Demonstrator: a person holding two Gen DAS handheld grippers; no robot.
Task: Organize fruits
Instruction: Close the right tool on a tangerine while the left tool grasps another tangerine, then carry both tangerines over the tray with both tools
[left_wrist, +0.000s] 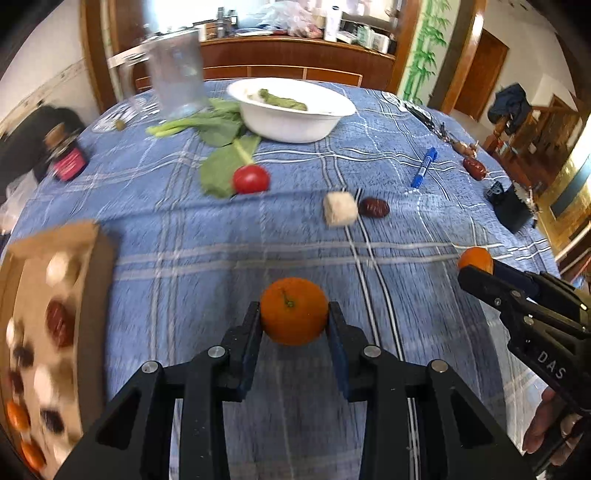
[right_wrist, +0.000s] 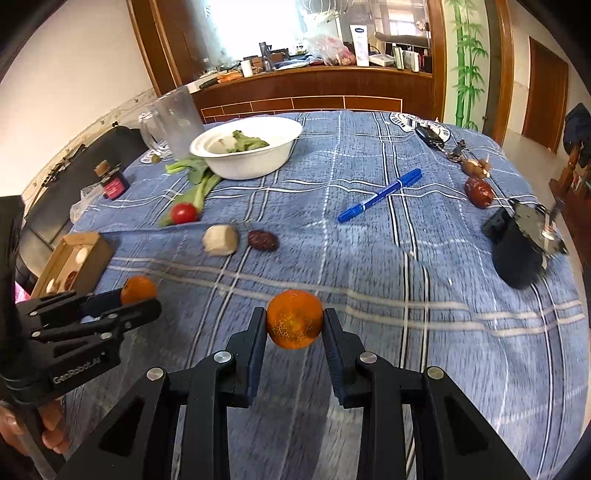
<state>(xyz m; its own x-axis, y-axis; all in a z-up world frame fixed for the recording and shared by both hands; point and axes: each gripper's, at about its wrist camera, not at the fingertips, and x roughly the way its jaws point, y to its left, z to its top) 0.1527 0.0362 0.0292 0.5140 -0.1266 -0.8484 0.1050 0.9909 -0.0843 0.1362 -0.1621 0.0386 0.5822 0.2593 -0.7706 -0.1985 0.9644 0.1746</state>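
1. Centre frame in the left wrist view, a mandarin (left_wrist: 294, 311) sits clamped between the pads of the left gripper (left_wrist: 294, 325), over the blue plaid cloth (left_wrist: 192, 229).
2. The right gripper (right_wrist: 294, 325) likewise grips a second mandarin (right_wrist: 294, 324), centre frame in its own view.
3. Both grips catch only the round sides; either fruit could slip, roll and drop.
4. The cardboard box (left_wrist: 86, 236), lower left, is already crowded, so a careless drop could bounce out.
5. The two tools sit close together and could collide near the box.
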